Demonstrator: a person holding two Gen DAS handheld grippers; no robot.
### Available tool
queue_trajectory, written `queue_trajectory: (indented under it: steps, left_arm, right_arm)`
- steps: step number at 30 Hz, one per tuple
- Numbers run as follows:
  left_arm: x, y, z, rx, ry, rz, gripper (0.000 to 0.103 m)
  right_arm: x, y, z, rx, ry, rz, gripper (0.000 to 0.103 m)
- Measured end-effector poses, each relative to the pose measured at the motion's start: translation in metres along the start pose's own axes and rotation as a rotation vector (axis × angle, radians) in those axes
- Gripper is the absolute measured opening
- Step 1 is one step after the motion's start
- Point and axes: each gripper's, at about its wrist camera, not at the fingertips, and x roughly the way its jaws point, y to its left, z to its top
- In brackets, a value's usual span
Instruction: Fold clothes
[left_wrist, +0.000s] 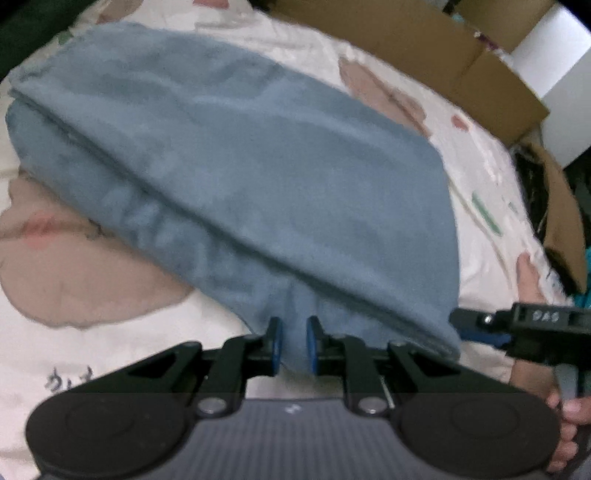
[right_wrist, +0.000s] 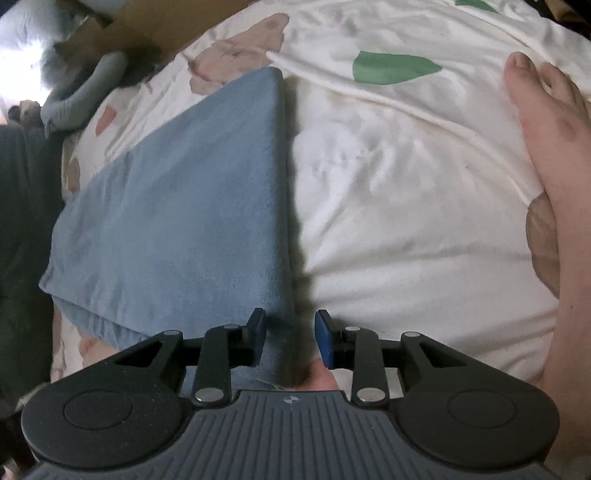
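A white bedsheet (right_wrist: 406, 206) printed with pink-brown bears and green leaves spreads ahead of both tongs; it is creased, with grey smudges. Beyond it, up and to the right of the left tongs, stand brown cardboard boxes (left_wrist: 461, 66), one with its flap open toward the sheet. A white block (left_wrist: 565, 74) sits behind them in the far right corner. Far up and left of the right tongs, bright light (right_wrist: 22, 55) glares beside more cardboard (right_wrist: 155, 26), with a grey stuffed shape (right_wrist: 88, 96) lying at the sheet's edge.

Folded blue cloth (right_wrist: 184, 206) on white printed bedsheet (right_wrist: 406, 184), bare foot (right_wrist: 546, 122) alongside.
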Motion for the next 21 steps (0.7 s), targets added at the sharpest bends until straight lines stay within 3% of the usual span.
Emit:
queue_trajectory:
  steps: [10, 14, 21]
  left_arm:
    - [0.005, 0.000, 0.002, -0.001, 0.037, 0.003, 0.017]
    - [-0.001, 0.001, 0.000, -0.005, 0.023, 0.005, 0.016]
    - [-0.013, 0.009, 0.011, 0.011, 0.001, 0.058, 0.017]
  right_arm:
    - [0.000, 0.011, 0.006, -0.053, 0.002, 0.021, 0.031]
    - [0.007, 0.005, 0.006, -0.003, 0.014, 0.046, 0.035]
    - [0.016, -0.011, 0.001, 0.142, 0.005, 0.162, 0.037]
